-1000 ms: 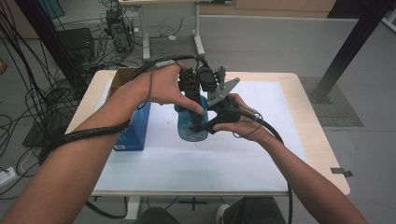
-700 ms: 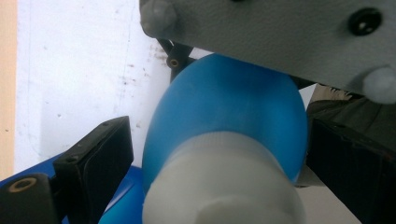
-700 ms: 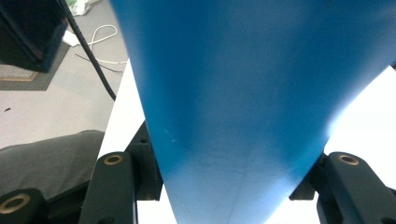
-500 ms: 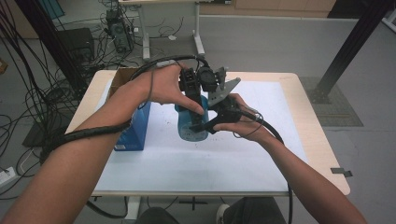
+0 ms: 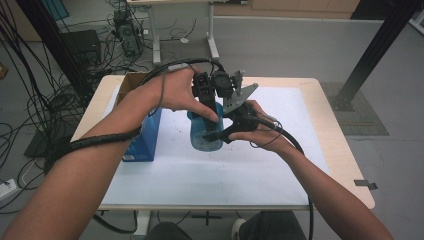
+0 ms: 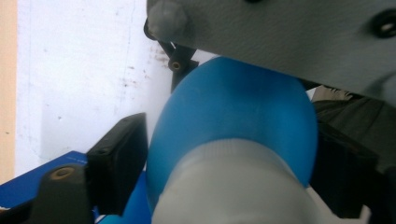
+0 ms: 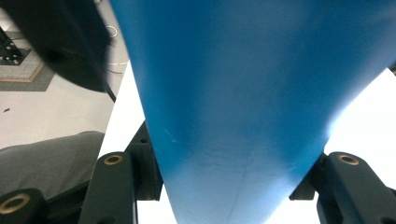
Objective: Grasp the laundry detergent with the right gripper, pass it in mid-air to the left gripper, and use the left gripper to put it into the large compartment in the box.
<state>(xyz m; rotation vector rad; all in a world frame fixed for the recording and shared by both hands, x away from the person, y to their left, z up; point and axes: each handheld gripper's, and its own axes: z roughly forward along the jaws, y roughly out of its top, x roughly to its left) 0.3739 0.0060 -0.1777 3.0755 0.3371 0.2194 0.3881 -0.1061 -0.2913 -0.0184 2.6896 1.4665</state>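
A blue bottle [image 5: 202, 142] stands upright on the white sheet near the table's middle. My right gripper [image 5: 215, 137] comes in from the right and is shut on the bottle's body [image 7: 233, 93], its jaws [image 7: 229, 182] pressed on both sides. My left gripper [image 5: 207, 107] points down over the bottle's top. Its jaws have just been closing, and in the left gripper view [image 6: 231, 154] a pad [image 6: 119, 163] lies against each side of the bottle [image 6: 233, 107] just past its white cap [image 6: 233, 191].
A blue box [image 5: 142, 140] stands just left of the bottle, with an open cardboard box [image 5: 131, 82] behind it. The white sheet [image 5: 200, 180] covers most of the wooden table [image 5: 345, 165]. Cables trail from both grippers across the forearms.
Both hands stay where they were around the bottle. No movement of the bottle or the box is visible.
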